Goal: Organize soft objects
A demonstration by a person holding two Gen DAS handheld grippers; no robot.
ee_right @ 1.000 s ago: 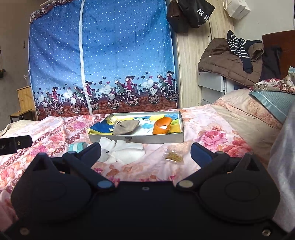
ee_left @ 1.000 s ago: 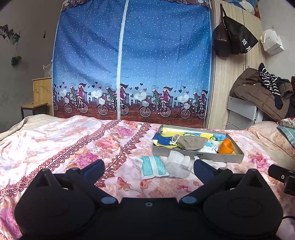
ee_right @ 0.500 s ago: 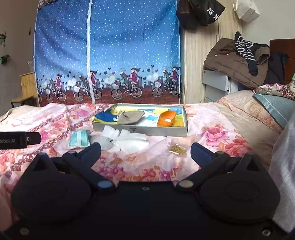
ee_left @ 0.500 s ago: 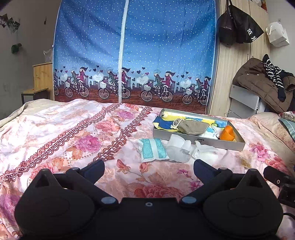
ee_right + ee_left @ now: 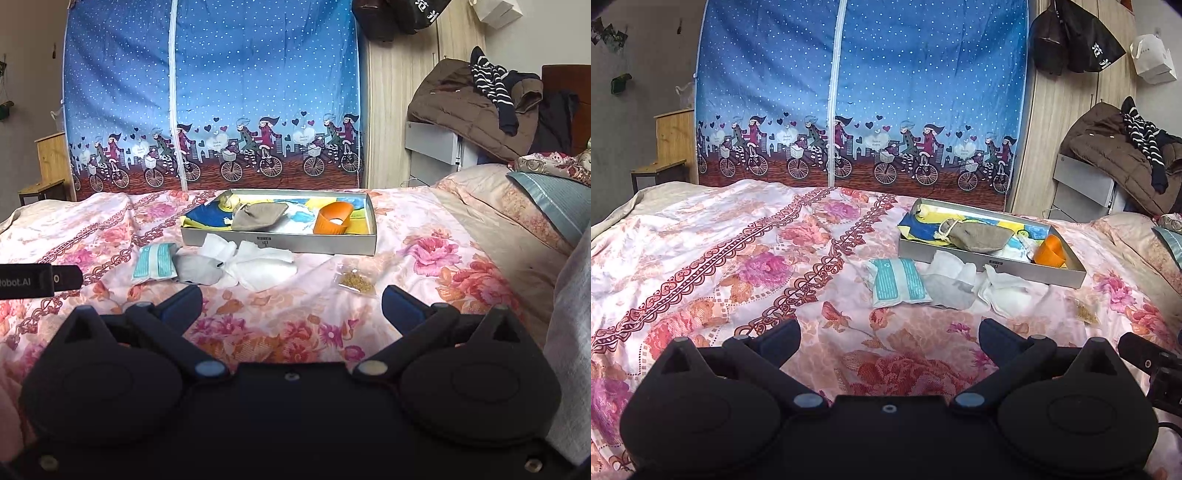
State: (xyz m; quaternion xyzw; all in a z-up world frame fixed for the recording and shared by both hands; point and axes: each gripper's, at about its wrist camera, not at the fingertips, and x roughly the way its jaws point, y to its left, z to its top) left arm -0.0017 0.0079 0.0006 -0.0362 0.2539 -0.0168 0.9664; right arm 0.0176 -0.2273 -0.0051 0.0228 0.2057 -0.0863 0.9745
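Bedspread (image 5: 746, 258): your floral cover runs wide and bare on the left side of both views, flat with shallow wrinkles; it is the broadest open stretch you have.
Left gripper (image 5: 888, 334): your jaws stand wide apart with nothing between them, low over the cover, well short of the soft items.
Teal-printed packet (image 5: 899, 282): lies flat on the cover, leftmost of the loose row, its right edge touching the grey cloth.
Grey cloth (image 5: 947, 290): crumpled between the packet and the white pile, overlapping both.
White cloths (image 5: 1010, 291): a loose heap just in front of the tray's near wall, the upper piece resting against that wall.
Tray (image 5: 280, 242): shallow grey box, long side toward you, sitting on the cover behind the loose row.
Tan drawstring pouch (image 5: 258, 218): lies inside the tray, left of centre, on blue and yellow fabric (image 5: 207, 218).
Orange cup (image 5: 332, 219): tipped on its side in the tray's right half, mouth facing you, close to the right wall.
Small clear bag (image 5: 354, 280): holds yellowish grains, alone on the cover off the tray's near right corner, apart from the cloths.
Right gripper (image 5: 291, 304): your jaws are spread wide and hold nothing; bare cover lies between them and the cloths.
Pillows (image 5: 546, 206): they rise along the right edge of the bed, bounding your room on that side.
Wardrobe cover (image 5: 210, 92): the blue bicycle-print fabric stands behind the bed's far edge.
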